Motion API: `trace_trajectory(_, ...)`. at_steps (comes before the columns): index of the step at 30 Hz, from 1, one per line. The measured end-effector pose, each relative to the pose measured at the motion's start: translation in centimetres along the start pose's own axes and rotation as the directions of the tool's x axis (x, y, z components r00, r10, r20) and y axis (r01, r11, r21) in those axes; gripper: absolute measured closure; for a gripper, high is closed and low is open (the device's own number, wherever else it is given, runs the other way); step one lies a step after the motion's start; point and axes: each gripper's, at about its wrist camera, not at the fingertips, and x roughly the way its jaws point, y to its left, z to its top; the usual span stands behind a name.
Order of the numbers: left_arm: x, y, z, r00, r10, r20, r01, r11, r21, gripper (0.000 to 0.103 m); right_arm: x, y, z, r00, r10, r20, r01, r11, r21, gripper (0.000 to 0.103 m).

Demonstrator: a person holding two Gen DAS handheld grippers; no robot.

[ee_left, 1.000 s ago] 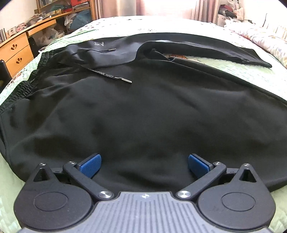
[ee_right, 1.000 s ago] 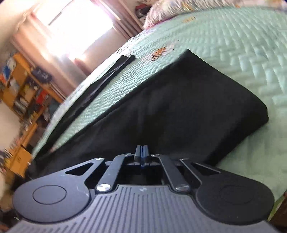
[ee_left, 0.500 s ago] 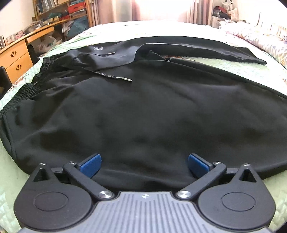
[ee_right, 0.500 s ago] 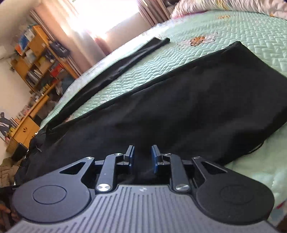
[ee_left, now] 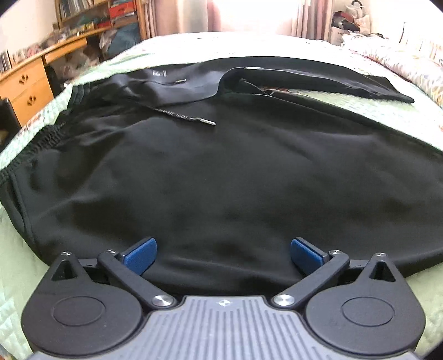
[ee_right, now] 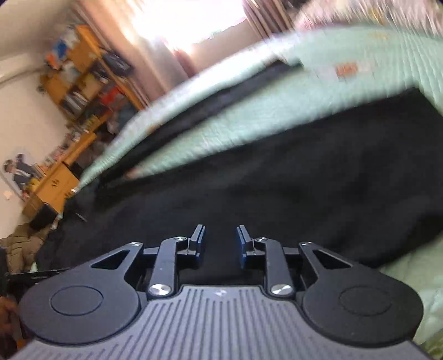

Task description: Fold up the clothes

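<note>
Drawstring (ee_left: 177, 115) print possibly "COOL" | left hand-held gripper (ee_left: 223, 253) apart | right hand-held gripper (ee_right: 220, 243) opening, empty

Black trousers (ee_left: 221, 177): matt knit cloth, soft and smooth, faintly creased; ribbed elastic waistband (ee_left: 36, 144); woven drawcord (ee_left: 177, 115) with printed lettering and a shiny metal tip.

Bedspread (ee_right: 249, 121): pale green quilted cloth, matt, stitched in a raised pattern.

My left gripper (ee_left: 223, 253): matt black plastic arms, grey ribbed plastic body, bright metal pivot screws; my pads (ee_left: 139, 253) are smooth blue, slightly satin.

My right gripper (ee_right: 220, 243): same matt black plastic and polished metal screws, jaws opening, nothing between them.

Desk (ee_left: 30, 83): orange-toned wood, smooth, lightly glossy.

Curtains (ee_left: 310, 16): pinkish cloth, matt.
</note>
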Motion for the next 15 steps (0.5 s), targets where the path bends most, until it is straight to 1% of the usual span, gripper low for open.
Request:
trace_trajectory(1,0.0,-0.1,0.0,1.0,0.005,0.0,-0.005,1.0,0.0,0.0,0.6,-0.6,-0.4,1.0,-0.005,-0.015,0.005,1.0,0.022,0.082)
trace_trajectory(2,-0.1,0.0,0.1,1.0,0.001,-0.004,-0.001,1.0,0.0,0.0,0.4,-1.1,-0.6,1.0,0.009,-0.002,-0.009,0.999,0.044,0.087)
trace_trajectory(3,-0.1,0.1,0.2,1.0,-0.004,-0.007,0.004,1.0,0.0,0.001,0.1,-1.2,-0.4,1.0,0.007,-0.004,-0.007,0.999,0.054,0.088)
trace_trajectory(4,-0.3,0.3,0.4,1.0,-0.01,-0.01,0.01,1.0,-0.004,0.001,-0.3,-1.2,-0.2,1.0,0.004,-0.006,-0.004,0.998,0.064,0.087)
trace_trajectory(5,-0.7,0.5,0.6,1.0,-0.014,-0.007,0.014,1.0,-0.014,0.003,-0.6,-1.1,-0.1,1.0,0.003,-0.007,-0.002,0.998,0.071,0.084)
trace_trajectory(6,-1.1,0.8,0.8,1.0,-0.019,-0.003,0.019,1.0,-0.024,0.005,-0.9,-0.3,0.1,1.0,0.01,-0.001,-0.01,0.999,0.051,0.081)
trace_trajectory(7,-1.6,1.0,0.9,1.0,-0.02,0.01,0.02,0.999,-0.035,0.005,-1.3,0.5,0.2,1.0,0.017,0.005,-0.018,0.999,0.031,0.079)
trace_trajectory(8,-2.0,1.3,0.9,1.0,-0.016,0.025,0.017,0.999,-0.043,0.005,-1.6,1.3,0.4,1.0,0.027,0.011,-0.027,1.0,0.012,0.078)
trace_trajectory(9,-2.4,1.5,1.0,0.999,-0.012,0.041,0.014,0.999,-0.051,0.005,-1.5,1.9,0.5,0.998,0.058,0.01,-0.058,0.998,0.004,0.078)
trace_trajectory(11,-2.3,1.6,1.0,0.999,0.013,0.038,-0.011,0.999,-0.038,0.004,-0.9,3.4,0.4,0.994,0.113,-0.006,-0.113,0.993,-0.023,0.076)
trace_trajectory(12,-1.8,1.7,0.8,0.999,0.029,0.02,-0.028,0.999,-0.032,0.004,-0.3,4.0,0.2,0.991,0.132,-0.026,-0.133,0.991,-0.033,0.076)
trace_trajectory(13,-1.3,1.8,0.5,1.0,0.03,0.007,-0.03,0.999,-0.031,0.004,0.4,4.5,0.0,0.989,0.14,-0.049,-0.142,0.989,-0.041,0.076)
trace_trajectory(14,-0.8,1.9,0.1,0.999,0.031,-0.007,-0.032,0.999,-0.03,0.001,1.1,4.5,-0.4,0.989,0.131,-0.069,-0.135,0.99,-0.045,0.076)
trace_trajectory(15,-0.5,1.8,-0.3,0.999,0.033,0.007,-0.032,0.999,-0.024,0.0,1.7,4.4,-0.8,0.988,0.123,-0.089,-0.127,0.991,-0.05,0.076)
